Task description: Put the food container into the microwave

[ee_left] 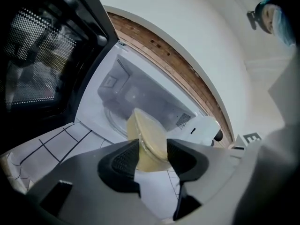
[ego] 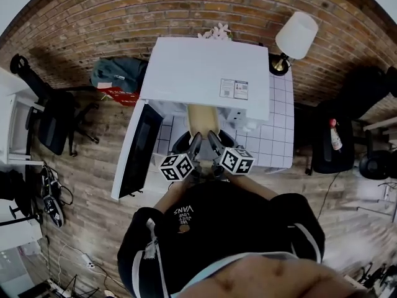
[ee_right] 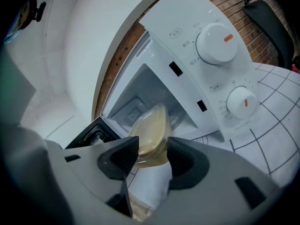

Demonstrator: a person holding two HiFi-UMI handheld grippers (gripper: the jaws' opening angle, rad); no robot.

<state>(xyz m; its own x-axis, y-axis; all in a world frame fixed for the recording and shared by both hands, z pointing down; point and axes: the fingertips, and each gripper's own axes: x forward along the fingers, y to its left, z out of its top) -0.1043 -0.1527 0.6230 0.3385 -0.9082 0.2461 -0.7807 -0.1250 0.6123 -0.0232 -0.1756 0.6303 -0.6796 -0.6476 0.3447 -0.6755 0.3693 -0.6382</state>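
Observation:
A tan, lidded food container (ego: 203, 118) is held in front of the white microwave (ego: 211, 67), at the mouth of its open cavity (ee_left: 133, 95). Both grippers are shut on it from the near side: the left gripper (ego: 194, 144) on its left edge, the right gripper (ego: 213, 144) on its right edge. In the left gripper view the container (ee_left: 149, 142) sits pinched between the jaws of the left gripper (ee_left: 153, 157). In the right gripper view the container (ee_right: 151, 132) is clamped the same way by the right gripper (ee_right: 153, 157). The microwave door (ego: 138, 151) hangs open to the left.
The microwave stands on a table with a white grid-pattern cloth (ego: 277, 135). Its control panel with two knobs (ee_right: 216, 42) is right of the cavity. A lamp (ego: 295, 36) stands at the table's back right. Chairs (ego: 59, 123), a bag (ego: 118, 73) and a bottle (ego: 335, 135) surround the table.

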